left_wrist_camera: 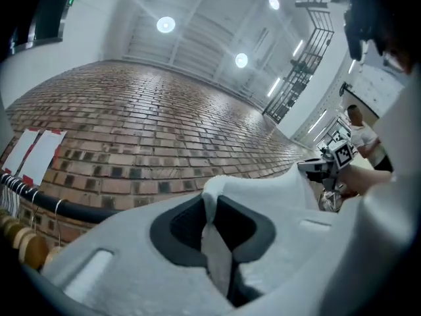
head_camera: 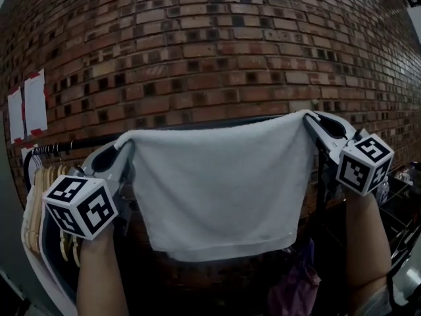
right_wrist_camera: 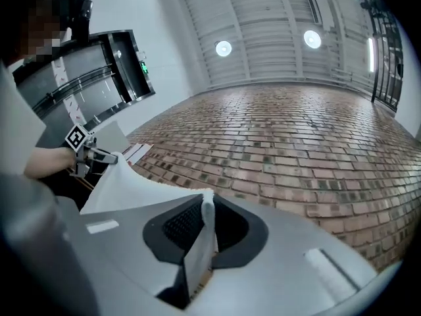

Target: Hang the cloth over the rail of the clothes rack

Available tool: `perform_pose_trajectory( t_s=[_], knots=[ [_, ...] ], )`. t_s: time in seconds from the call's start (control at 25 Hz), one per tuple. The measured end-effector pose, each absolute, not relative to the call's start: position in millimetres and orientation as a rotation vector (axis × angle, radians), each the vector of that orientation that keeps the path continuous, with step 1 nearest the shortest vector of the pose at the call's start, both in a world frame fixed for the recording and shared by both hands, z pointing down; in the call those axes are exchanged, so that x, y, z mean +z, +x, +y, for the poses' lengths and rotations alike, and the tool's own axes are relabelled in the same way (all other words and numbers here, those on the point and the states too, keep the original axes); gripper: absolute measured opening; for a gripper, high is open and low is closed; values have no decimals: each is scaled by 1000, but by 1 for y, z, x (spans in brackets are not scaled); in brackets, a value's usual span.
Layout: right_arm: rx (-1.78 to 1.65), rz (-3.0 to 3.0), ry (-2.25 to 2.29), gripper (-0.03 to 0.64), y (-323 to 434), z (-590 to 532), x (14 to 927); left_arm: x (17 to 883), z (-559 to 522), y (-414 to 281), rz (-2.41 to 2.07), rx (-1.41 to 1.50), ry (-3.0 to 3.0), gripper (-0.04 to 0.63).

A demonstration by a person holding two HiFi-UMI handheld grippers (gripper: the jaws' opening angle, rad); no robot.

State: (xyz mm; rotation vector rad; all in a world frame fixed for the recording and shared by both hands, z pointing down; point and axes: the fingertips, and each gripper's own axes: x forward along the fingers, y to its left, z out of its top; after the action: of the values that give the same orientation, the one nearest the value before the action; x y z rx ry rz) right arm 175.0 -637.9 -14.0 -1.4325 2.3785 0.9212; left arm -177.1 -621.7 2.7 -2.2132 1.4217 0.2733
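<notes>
A white cloth [head_camera: 220, 186] hangs spread out in front of the brick wall, held up by its two top corners. My left gripper [head_camera: 123, 147] is shut on the cloth's top left corner [left_wrist_camera: 212, 232], which is pinched between the jaws. At the top right corner [right_wrist_camera: 202, 236] my right gripper [head_camera: 308, 118] is shut on the cloth in the same way. The black rail [head_camera: 79, 143] of the clothes rack runs behind the cloth at about the height of its top edge; the cloth hides the rail's middle stretch. I cannot tell whether the cloth touches the rail.
Wooden hangers [head_camera: 41, 206] and a garment hang on the rail at the left. White papers [head_camera: 27, 104] are stuck on the brick wall [head_camera: 217, 51]. A purple cloth [head_camera: 299, 285] and dark gear sit low at the right. Another person [left_wrist_camera: 360, 133] stands far off.
</notes>
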Motion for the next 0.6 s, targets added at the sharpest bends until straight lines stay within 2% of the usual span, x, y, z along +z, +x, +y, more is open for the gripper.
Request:
perform_pose_trajectory(
  t_s=[0.44,0.6],
  knots=[
    [1112,2408,-1359,23,163,-675,-90,-82,-640,-187,1459,181,-2027,23],
    [1172,2417,-1384,23,159,-695,-127,-121,-661,-190,1482,67,-1969,23]
  ],
)
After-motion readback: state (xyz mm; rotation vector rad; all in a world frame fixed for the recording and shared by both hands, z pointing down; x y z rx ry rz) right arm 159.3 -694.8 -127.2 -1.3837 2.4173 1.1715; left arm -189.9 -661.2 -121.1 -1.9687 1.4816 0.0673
